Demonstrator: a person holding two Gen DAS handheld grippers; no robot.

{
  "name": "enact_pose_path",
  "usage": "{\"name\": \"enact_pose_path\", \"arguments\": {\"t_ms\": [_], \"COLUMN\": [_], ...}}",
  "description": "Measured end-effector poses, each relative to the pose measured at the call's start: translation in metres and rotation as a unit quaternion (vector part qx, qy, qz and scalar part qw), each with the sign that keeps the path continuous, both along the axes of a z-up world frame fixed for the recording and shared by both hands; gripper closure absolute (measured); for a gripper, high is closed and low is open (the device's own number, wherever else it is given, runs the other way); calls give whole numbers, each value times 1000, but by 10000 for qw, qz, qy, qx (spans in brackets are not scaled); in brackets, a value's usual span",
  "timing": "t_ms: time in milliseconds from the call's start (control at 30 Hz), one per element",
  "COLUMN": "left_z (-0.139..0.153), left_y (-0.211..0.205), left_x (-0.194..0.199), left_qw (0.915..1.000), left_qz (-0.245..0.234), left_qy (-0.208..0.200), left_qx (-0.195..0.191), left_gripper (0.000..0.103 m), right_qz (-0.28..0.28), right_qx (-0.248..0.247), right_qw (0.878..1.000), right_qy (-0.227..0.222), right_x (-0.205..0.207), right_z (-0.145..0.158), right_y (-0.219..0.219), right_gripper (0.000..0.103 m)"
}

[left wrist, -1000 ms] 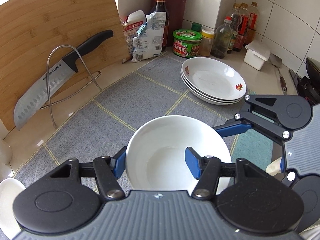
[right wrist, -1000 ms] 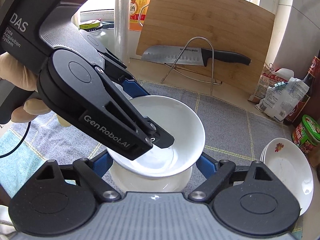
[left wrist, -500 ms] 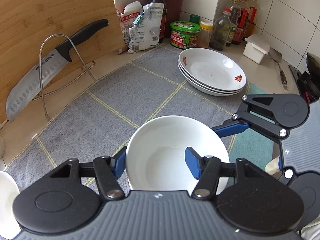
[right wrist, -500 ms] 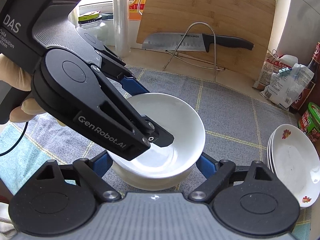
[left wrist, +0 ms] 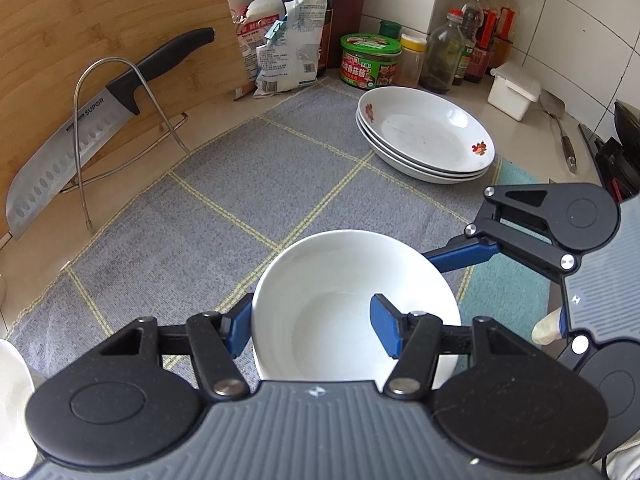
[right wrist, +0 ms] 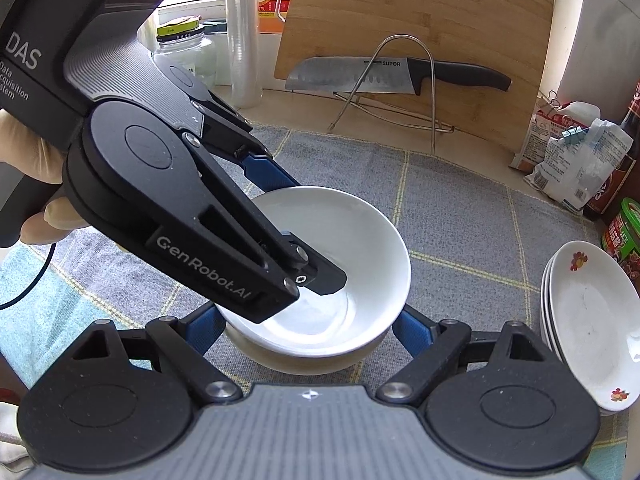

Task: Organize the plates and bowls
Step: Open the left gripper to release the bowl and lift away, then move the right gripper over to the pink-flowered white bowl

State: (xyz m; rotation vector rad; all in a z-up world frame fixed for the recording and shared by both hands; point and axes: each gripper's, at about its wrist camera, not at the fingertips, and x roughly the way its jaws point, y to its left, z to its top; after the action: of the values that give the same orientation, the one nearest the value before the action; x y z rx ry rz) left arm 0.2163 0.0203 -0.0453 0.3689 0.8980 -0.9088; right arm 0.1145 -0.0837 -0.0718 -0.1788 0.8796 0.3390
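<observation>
**Two grippers on nested white bowls**

At far left of the right wrist view a gloved hand (right wrist: 38, 168) wraps the handle of the black left gripper (left wrist: 310, 330), whose body reads "DAS" with "Data Acquisition System" beneath and "GenRobot.AI" along its arm. This gripper slants down and its blue fingers (left wrist: 386, 330) pinch the near wall of the glossy round white upper bowl (right wrist: 344, 256) — one pad outside the rim, one inside, clamped tight on it. That bowl sits tilted in a second plain white lower bowl (right wrist: 304, 360), both over the grey woven mat with yellow grid lines (left wrist: 240, 184).

The black right gripper (right wrist: 310, 328) points steeply down, its blue fingers (right wrist: 412, 332) spread on either side of the lower bowl; whether the pads actually press its wall cannot be told.

Behind, a bent-wire rack (right wrist: 400, 80) carries a steel santoku knife with a black handle (right wrist: 396, 74) marked "SUPOR", leaning against an upright bamboo cutting board (right wrist: 420, 12). Further right stand clipped white food packets (left wrist: 286, 40), a dark sauce bottle (left wrist: 318, 8) and a green-lidded jar (left wrist: 370, 62) with Chinese lettering too small to read. At far right a stack of three shallow white plates with small red flower motifs (left wrist: 428, 136) rests on the mat's edge — well apart from the bowls.
</observation>
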Motion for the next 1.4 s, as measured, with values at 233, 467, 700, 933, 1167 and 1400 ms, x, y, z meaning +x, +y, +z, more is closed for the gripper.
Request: {"name": "enact_pose_path", "arguments": {"t_ms": [233,467,700,933,1167,1400], "left_z": [0,2,12,20,18,18], "left_y": [0,4,17,35,41,44], "left_x": [0,0,0,-6,-28,-47], "left_qw": [10000,10000,9994,9969,9946,9882], "left_qz": [1,6,202,614,903,1402], "left_qy": [-20,-54,-191,-281,-264,-187], "left_qx": [-2,-74,-208,-401,-435,-582], "left_gripper": [43,39,34,30,30,22], "right_qz": [0,128,35,-350,-467,-202], "right_qx": [11,38,60,38,144,280], "right_qw": [10000,9998,9993,9977,9976,9981], "right_qy": [0,-174,-361,-582,-498,-511], "right_x": [0,-7,-15,-15,-17,-20], "right_z": [-1,4,14,20,12,10], "right_y": [0,3,-3,-25,-43,-49], "right_gripper": [11,0,0,0,0,0]}}
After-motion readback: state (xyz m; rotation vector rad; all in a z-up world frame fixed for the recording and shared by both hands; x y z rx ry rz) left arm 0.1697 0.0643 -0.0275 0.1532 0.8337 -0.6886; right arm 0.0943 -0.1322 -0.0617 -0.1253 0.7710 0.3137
